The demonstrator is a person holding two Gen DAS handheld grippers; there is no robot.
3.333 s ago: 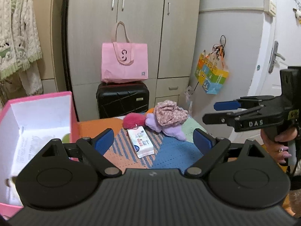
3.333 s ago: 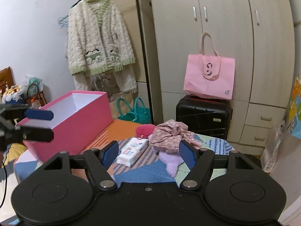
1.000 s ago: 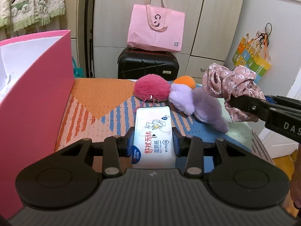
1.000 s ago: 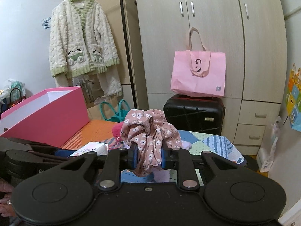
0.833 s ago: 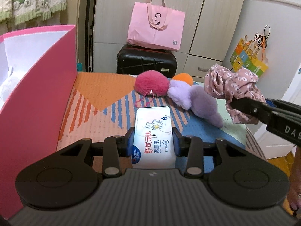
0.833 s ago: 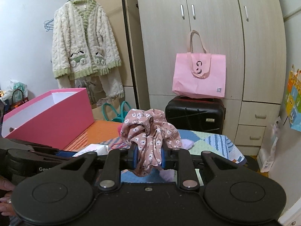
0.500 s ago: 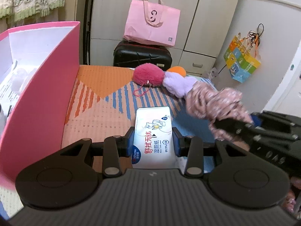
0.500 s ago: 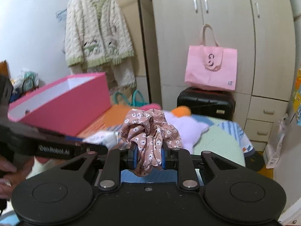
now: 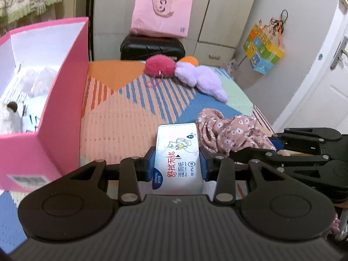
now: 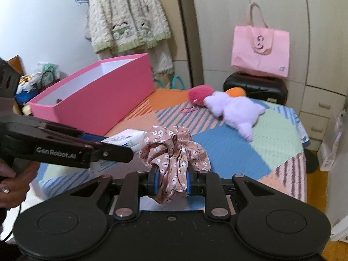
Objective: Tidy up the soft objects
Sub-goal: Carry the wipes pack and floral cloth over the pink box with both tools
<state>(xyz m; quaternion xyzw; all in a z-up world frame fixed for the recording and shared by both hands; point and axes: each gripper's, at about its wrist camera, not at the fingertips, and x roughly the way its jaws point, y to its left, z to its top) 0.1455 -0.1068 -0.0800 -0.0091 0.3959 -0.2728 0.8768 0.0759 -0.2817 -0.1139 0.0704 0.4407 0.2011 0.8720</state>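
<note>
Carrying a white soft pack of wet wipes (image 9: 177, 152) clamped in the left tool (image 9: 177, 167) and a floral pink fabric scrunchie (image 10: 174, 154) pinched in the right tool (image 10: 173, 181) above the bed (image 9: 121, 117), both loads risk colliding or snagging beside the tall pink cardboard box (image 9: 65, 100).

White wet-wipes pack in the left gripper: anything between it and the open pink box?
Nothing visible. The white wet-wipes pack is clamped in the left gripper, and only bare striped mat lies between it and the pink box. The box's near side wall stands upright, so the pack probably must go over it.
</note>
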